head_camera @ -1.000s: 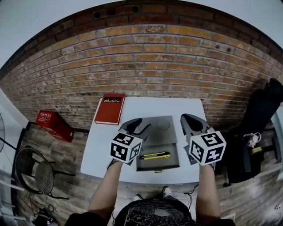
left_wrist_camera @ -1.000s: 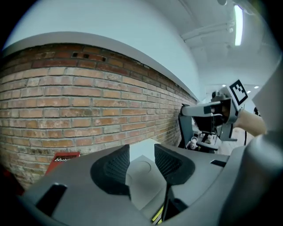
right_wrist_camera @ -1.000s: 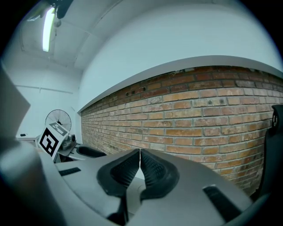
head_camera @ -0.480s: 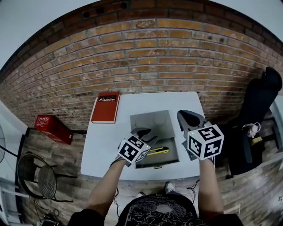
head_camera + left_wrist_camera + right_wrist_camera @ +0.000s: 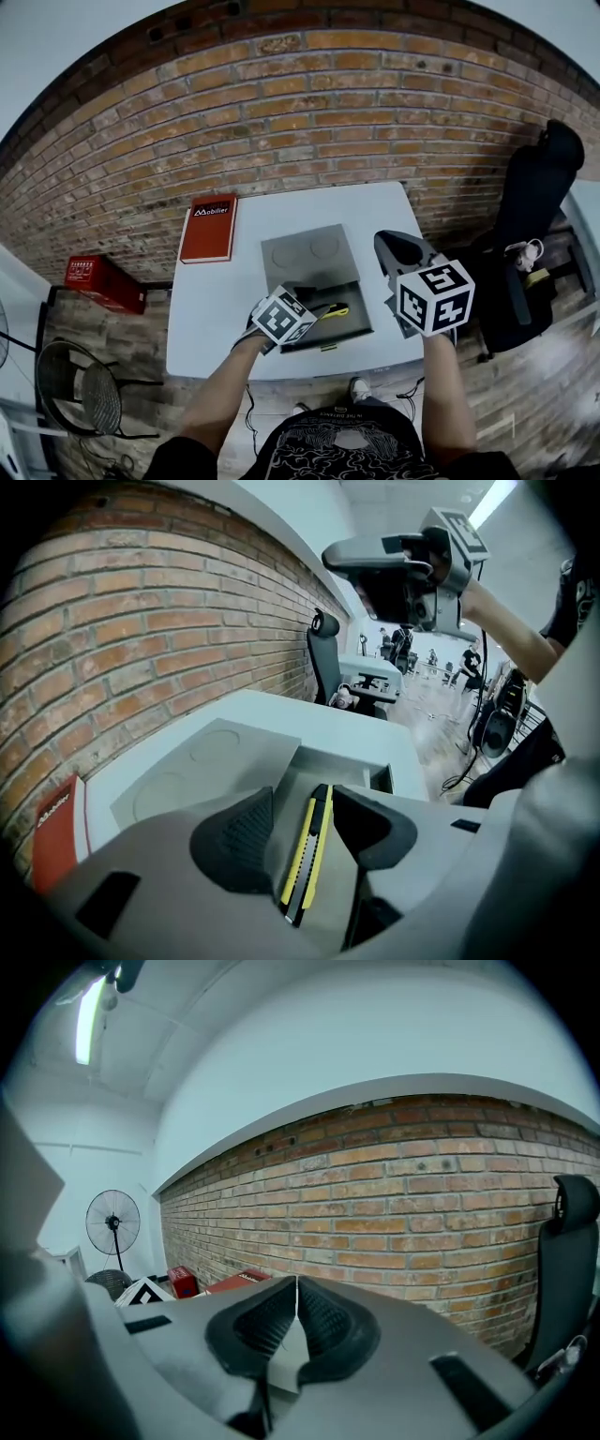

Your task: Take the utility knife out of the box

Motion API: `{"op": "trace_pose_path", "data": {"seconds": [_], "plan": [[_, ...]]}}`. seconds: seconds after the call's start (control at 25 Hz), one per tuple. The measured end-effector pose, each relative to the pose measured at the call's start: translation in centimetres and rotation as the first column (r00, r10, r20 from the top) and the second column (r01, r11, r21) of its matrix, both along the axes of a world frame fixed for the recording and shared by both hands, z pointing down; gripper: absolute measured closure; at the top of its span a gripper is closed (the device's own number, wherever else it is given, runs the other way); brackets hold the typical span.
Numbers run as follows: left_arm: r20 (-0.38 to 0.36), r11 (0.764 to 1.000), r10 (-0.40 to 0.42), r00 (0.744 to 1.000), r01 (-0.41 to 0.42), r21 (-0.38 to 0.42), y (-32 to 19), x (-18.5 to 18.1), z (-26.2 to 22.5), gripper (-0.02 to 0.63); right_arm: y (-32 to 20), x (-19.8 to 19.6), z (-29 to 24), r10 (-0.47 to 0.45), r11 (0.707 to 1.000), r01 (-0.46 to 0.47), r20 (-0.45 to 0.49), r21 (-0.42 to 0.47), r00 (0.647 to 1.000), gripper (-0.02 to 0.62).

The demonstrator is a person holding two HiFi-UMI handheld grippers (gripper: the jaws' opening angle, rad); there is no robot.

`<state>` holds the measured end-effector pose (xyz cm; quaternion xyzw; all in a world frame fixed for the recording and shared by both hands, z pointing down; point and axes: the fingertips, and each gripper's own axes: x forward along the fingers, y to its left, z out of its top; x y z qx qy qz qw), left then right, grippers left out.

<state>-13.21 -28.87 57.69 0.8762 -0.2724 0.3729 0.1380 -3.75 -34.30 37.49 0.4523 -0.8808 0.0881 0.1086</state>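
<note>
A grey box lies open on the white table, its lid folded back toward the wall. The yellow-and-black utility knife lies flat in the box. My left gripper is tipped down into the box. In the left gripper view the knife runs lengthwise between the pads, with a gap on each side. These jaws have just been opening and do not press the knife. My right gripper hovers over the table's right side. It is shut, with nothing between its jaws.
A red book lies at the table's far left corner. A brick wall stands close behind the table. To the right is a black office chair. On the floor at left are a red crate and a wire chair.
My left gripper has come down and forward into the open box, and its jaws now straddle the knife. The right gripper has stayed almost in place.
</note>
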Motion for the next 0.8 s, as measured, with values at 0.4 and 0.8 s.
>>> {"op": "trace_pose_path", "data": {"seconds": [0.4, 0.8], "plan": [[0.104, 0.994, 0.066, 0.992, -0.056, -0.09, 1.2, 0.3, 4.8, 0.38, 1.6, 2.4, 0.9, 0.063, 0.998, -0.063, 0.007, -0.025, 0.998, 0.574], [0.221, 0.984, 0.143, 0.965, -0.116, -0.132, 1.5, 0.5, 7.7, 0.384, 2.4, 4.4, 1.5, 0.107, 0.994, -0.107, -0.005, -0.038, 0.994, 0.574]]}}
